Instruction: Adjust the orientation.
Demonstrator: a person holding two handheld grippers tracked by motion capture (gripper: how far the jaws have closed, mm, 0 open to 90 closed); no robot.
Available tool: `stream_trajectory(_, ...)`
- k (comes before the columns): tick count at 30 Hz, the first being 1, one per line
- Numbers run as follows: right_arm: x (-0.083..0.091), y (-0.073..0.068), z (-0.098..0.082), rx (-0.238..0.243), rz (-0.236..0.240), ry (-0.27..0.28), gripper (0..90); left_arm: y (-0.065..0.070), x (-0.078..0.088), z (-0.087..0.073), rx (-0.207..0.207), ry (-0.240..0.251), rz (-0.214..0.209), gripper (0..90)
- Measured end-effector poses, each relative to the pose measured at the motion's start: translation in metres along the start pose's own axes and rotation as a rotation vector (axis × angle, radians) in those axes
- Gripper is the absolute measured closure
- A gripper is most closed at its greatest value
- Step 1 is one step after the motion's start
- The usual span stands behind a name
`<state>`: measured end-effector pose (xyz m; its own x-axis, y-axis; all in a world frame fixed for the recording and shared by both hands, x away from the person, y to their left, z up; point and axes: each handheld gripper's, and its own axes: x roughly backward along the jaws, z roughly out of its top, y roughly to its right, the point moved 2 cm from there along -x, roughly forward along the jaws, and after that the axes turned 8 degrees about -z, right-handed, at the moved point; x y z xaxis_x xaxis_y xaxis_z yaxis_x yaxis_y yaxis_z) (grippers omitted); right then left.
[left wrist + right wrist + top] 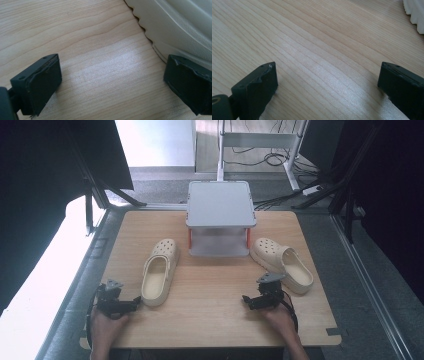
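Note:
Two cream clogs lie on the wooden table. The left clog points away from me, left of centre; its ribbed sole edge fills the upper right of the left gripper view. The right clog lies at an angle at the right, and a corner of its sole is at the top right of the right gripper view. My left gripper rests on the table just beside the left clog's heel, jaws open, nothing between them. My right gripper rests near the right clog's heel, open over bare wood.
A grey two-tier stand with orange posts sits at the table's far middle, between the clogs' toes. Dark curtains and black frame bars flank the table. Cables and a white frame's legs lie on the floor beyond.

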<state>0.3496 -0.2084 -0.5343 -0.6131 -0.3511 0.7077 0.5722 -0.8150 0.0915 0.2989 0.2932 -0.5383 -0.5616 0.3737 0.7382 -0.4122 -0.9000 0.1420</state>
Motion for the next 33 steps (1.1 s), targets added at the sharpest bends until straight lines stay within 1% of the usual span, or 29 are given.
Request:
stream_trajectory(19, 0.000, 0.000, 0.000, 0.005, 0.005, -0.003, 1.8, 0.000, 0.000, 0.000, 0.000, 0.000, 0.000, 1.2)
stream_trajectory(21, 0.000, 0.000, 0.000, -0.005, 0.003, -0.002, 1.5, 0.000, 0.000, 0.000, 0.001, 0.000, 0.000, 1.2)
stream_trajectory(23, 0.000, -0.001, 0.001, -0.024, 0.013, -0.003, 0.6, 0.000, 0.000, 0.000, 0.001, 0.000, 0.000, 1.2)
stream_trajectory(26, 0.001, -0.003, 0.004, -0.016, 0.024, -0.018, 1.3, 0.000, 0.000, 0.000, 0.000, 0.000, 0.000, 1.2)
stream_trajectory(29, 0.003, -0.006, 0.007, -0.007, 0.034, -0.013, 3.3, 0.000, 0.000, 0.000, 0.001, 0.000, 0.001, 1.3)
stream_trajectory(30, 0.005, -0.008, 0.011, -0.004, 0.043, -0.010, 3.6, 0.000, 0.000, 0.000, 0.001, -0.001, 0.003, 1.3)
stream_trajectory(31, 0.005, -0.008, 0.011, -0.004, 0.043, -0.010, 3.6, 0.000, 0.000, 0.000, 0.001, -0.001, 0.003, 1.3)
stream_trajectory(33, 0.009, -0.009, 0.019, 0.002, 0.050, 0.000, 3.7, 0.000, 0.000, 0.000, 0.001, 0.000, 0.004, 1.3)
